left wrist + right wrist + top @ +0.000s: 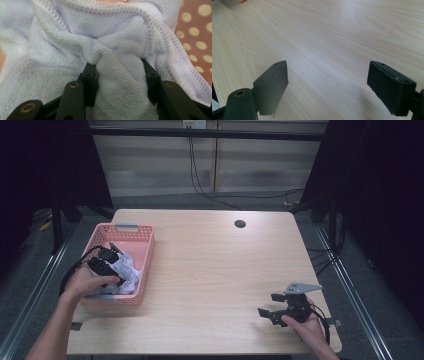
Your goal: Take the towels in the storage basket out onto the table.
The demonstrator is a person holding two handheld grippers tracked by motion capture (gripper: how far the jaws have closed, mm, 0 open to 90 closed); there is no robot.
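Note:
A crumpled pale lilac towel (129, 270) lies in a pink perforated basket (146, 236) at the table's left side. My left gripper (119, 269) reaches down into the basket. Seen from the left gripper view, its two black jaws stand on either side of a bunched fold of the towel (75, 37), and my left gripper (117, 70) pinches that fold so the cloth fills the gap. The basket's dotted pink wall (197, 37) is at the right edge there. My right gripper (267, 304) rests near the table's front right, jaws wide apart over bare wood, and my right gripper (328, 75) holds nothing.
The light wooden table (215, 270) has a round cable hole (240, 224) near its far edge. Black cables (210, 192) run across the floor behind the table. Dark curtains hang on both sides.

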